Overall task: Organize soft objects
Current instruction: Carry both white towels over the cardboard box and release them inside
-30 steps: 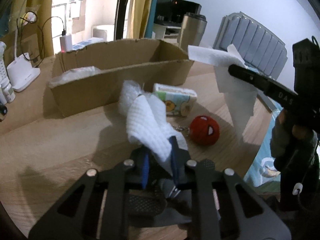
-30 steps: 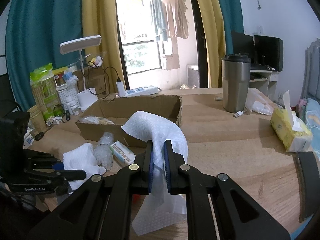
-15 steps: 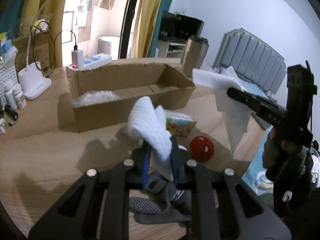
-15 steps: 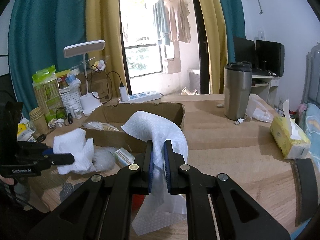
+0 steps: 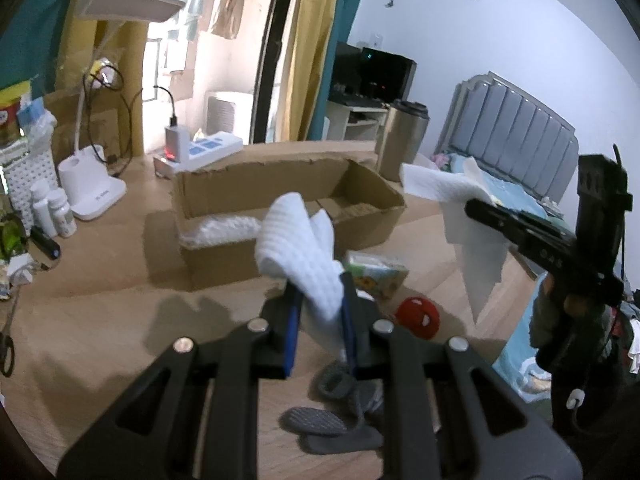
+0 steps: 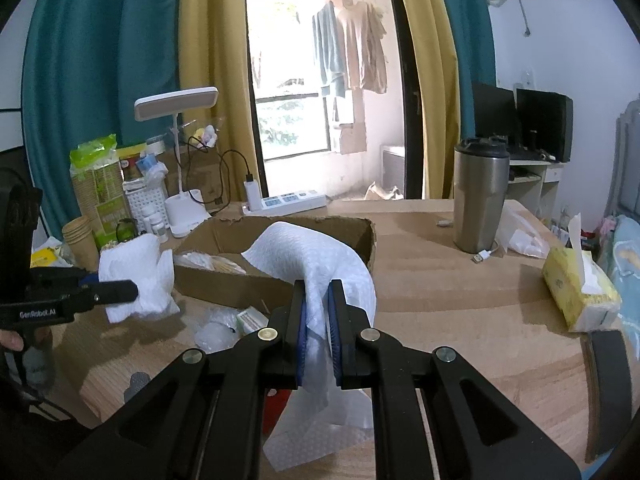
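Note:
My left gripper (image 5: 318,286) is shut on a white waffle-weave cloth (image 5: 298,240), held up above the wooden table in front of the open cardboard box (image 5: 224,264). In the right wrist view the same cloth (image 6: 138,276) hangs from the left gripper (image 6: 134,290) at the left. My right gripper (image 6: 317,292) is shut on a white paper towel (image 6: 316,256) that droops below the jaws; from the left wrist view it shows as the towel (image 5: 472,236) at the right. On the table lie a red plush ball (image 5: 418,316), a tissue pack (image 5: 376,272) and grey gloves (image 5: 340,416).
The box (image 6: 276,240) holds crinkled plastic wrap (image 5: 220,230). A steel tumbler (image 6: 480,196), a yellow tissue box (image 6: 578,292), a power strip (image 6: 288,202), a desk lamp (image 6: 180,208) and bottles (image 5: 56,212) ring the table. Scissors (image 5: 8,344) lie at the left edge.
The left gripper has risen with the white cloth and drawn back from the box, so more of the table and room shows. The right gripper has kept still with its towel.

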A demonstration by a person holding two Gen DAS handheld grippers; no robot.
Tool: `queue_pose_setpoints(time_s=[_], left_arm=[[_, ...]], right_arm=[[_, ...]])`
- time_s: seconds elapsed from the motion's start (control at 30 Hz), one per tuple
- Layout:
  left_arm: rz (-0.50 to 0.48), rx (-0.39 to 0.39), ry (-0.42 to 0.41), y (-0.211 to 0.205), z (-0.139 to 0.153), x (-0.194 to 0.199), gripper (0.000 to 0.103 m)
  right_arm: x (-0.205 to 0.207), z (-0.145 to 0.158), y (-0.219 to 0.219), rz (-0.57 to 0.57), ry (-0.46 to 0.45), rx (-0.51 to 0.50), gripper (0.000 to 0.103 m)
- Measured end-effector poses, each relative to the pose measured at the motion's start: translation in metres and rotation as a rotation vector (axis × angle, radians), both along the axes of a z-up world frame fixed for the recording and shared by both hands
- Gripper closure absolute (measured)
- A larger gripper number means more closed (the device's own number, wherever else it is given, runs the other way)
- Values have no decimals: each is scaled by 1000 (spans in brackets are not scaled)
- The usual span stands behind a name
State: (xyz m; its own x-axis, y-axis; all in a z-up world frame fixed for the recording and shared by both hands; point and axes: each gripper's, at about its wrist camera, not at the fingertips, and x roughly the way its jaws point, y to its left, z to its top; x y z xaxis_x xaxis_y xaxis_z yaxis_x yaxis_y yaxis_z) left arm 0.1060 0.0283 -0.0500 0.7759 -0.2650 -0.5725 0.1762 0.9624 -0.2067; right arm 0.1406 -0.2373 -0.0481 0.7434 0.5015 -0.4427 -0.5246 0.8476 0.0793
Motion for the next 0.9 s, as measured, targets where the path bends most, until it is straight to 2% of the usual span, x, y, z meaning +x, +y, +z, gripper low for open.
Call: queue_pose_setpoints(time_s=[0.3, 0.63, 0.9], left_arm=[[60, 61, -59, 22, 10, 6, 84], [84, 83, -115, 46, 21, 18, 84], [97, 100, -129, 60, 20, 32, 84]], right_arm=[[8, 9, 11, 21, -28, -9, 92], [21, 26, 23, 26, -74, -17, 92], [37, 30, 36, 39, -74, -25, 92]])
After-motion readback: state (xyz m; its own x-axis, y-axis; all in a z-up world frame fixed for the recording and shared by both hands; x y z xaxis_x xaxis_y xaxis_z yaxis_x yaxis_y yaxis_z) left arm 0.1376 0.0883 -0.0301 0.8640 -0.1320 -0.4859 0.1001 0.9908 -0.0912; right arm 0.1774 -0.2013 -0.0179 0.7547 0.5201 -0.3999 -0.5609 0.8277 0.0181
